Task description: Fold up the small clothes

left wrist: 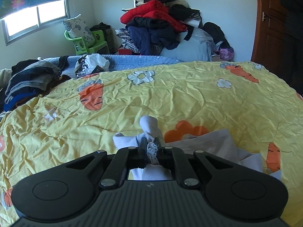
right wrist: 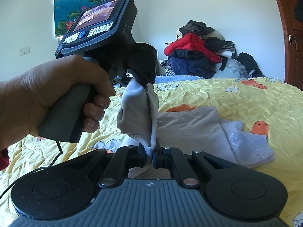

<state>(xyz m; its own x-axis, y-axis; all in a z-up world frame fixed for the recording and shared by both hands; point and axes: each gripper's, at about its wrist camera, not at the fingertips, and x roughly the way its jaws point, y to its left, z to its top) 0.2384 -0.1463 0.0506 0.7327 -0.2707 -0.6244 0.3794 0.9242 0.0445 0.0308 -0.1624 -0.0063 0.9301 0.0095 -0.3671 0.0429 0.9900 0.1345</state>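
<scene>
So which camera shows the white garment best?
The right wrist view: the white garment hangs stretched between the left gripper and right gripper. The left wrist view shows only bunched cloth and lace at its own jaws.

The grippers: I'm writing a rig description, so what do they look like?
Both are black, with ribbed grey bodies. The left gripper has a grey pistol handle, a rear screen, a blue button, white labels and a thin black cable. The right gripper has blue-edged fingers.

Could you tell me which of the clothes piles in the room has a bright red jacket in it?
The tall pile against the far wall holds the red jacket; the low pile at the bed's left edge is only grey, black and blue.
</scene>
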